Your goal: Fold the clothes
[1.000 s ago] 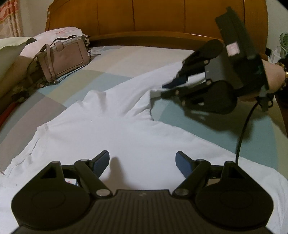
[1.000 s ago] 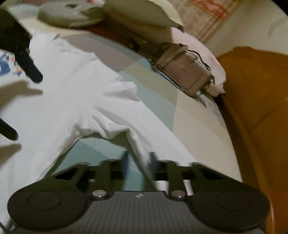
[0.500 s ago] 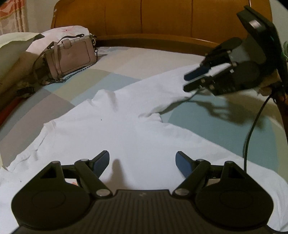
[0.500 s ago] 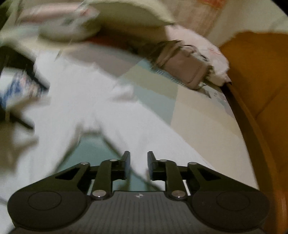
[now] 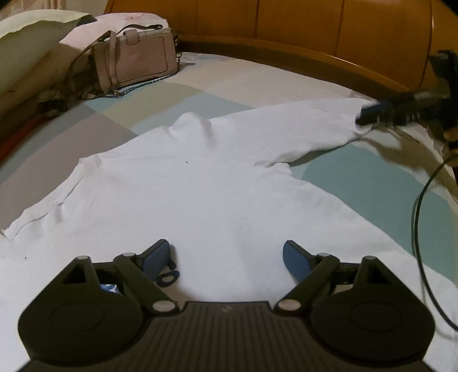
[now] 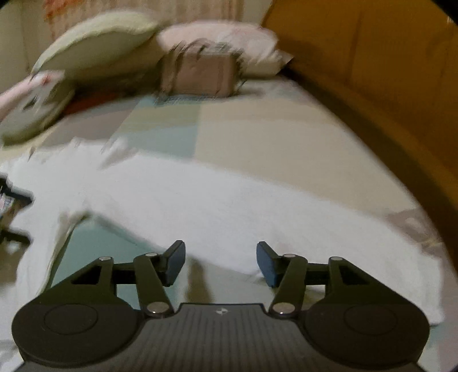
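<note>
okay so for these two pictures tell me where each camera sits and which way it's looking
Left wrist: on the left gripper, jaws opening over the white shirt, facing the wooden headboard; the right gripper shows at the sleeve's end.
Right wrist: on the right gripper, jaws opening over the sleeve, facing the pillows.
Shared: shirt, pink handbag, headboard.
</note>
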Demonstrator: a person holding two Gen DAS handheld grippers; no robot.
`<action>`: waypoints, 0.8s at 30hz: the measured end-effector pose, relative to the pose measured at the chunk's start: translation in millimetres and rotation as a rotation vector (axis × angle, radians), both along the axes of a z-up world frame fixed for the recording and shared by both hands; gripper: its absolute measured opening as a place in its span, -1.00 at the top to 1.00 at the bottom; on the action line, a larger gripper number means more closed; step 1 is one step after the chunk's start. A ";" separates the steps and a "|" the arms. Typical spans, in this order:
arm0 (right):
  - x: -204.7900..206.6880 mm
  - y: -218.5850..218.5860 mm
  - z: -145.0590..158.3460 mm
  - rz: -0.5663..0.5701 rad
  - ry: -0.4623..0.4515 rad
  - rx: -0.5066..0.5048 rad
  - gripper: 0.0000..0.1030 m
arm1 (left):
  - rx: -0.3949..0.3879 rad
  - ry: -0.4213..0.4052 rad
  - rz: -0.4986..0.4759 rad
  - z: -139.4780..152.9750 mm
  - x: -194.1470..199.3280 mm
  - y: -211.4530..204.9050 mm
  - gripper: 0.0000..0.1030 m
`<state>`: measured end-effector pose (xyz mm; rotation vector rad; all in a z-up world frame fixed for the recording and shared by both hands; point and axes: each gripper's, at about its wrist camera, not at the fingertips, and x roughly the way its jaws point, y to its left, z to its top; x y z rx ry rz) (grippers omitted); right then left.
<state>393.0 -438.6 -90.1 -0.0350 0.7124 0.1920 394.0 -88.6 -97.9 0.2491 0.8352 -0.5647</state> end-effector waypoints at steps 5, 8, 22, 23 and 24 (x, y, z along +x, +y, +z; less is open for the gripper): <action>30.3 -46.3 -13.6 -0.196 0.041 0.044 -0.40 | 0.016 0.004 0.010 -0.3 0.4 -3.6 -0.73; 15.2 -69.5 -24.3 -0.233 0.025 -0.003 -0.29 | 0.021 0.010 0.005 0.9 -1.3 4.8 -0.73; 38.9 -41.1 -24.4 -0.239 0.021 -0.144 -0.79 | -0.408 0.117 0.067 42.7 107.2 -9.4 -0.73; 39.4 -48.4 -26.3 -0.257 0.024 -0.110 -0.83 | -0.422 0.129 0.071 35.3 118.7 -14.3 -0.73; 37.1 -52.0 -25.9 -0.264 0.022 -0.102 -0.83 | -0.420 0.148 0.082 28.8 126.6 -17.6 -0.73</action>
